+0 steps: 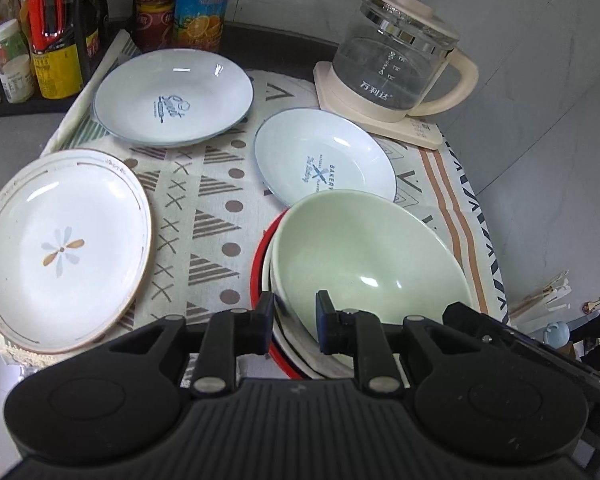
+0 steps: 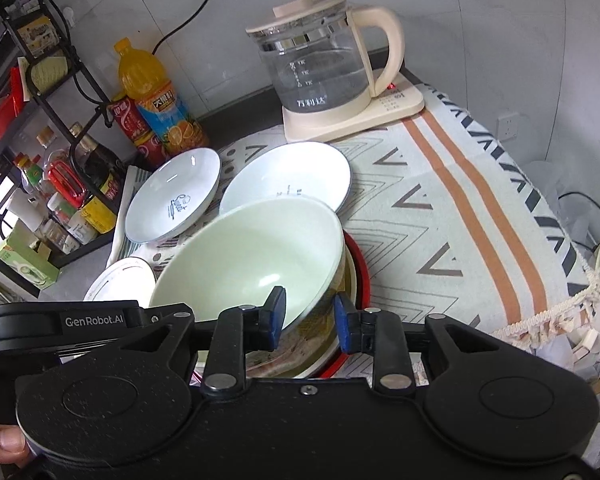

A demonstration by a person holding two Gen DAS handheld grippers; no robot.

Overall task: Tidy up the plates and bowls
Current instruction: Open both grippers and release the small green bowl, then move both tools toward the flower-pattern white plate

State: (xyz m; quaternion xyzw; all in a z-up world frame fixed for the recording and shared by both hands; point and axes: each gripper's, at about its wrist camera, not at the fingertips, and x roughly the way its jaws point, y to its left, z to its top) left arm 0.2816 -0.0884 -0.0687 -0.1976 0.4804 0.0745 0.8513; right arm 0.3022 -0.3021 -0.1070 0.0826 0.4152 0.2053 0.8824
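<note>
A pale green bowl (image 1: 360, 252) sits tilted on a white bowl inside a red-rimmed dish (image 1: 260, 256) at the front right of the cloth. My left gripper (image 1: 294, 322) straddles the green bowl's near left rim, jaws partly open. My right gripper (image 2: 308, 318) straddles the same green bowl (image 2: 248, 260) at its near right rim, one pad inside and one outside, with a gap. A flower plate (image 1: 60, 248) lies at the left. Two blue-rimmed white plates lie behind, one with a rolling-pin print (image 1: 172, 96), one marked BAKERY (image 1: 320, 160).
A glass kettle on a cream base (image 1: 396, 64) stands at the back right. Drink bottles (image 1: 200, 4) and a black rack of condiment bottles (image 1: 52, 32) line the back left. The patterned cloth (image 1: 212, 216) ends at the table's right edge (image 2: 560, 292).
</note>
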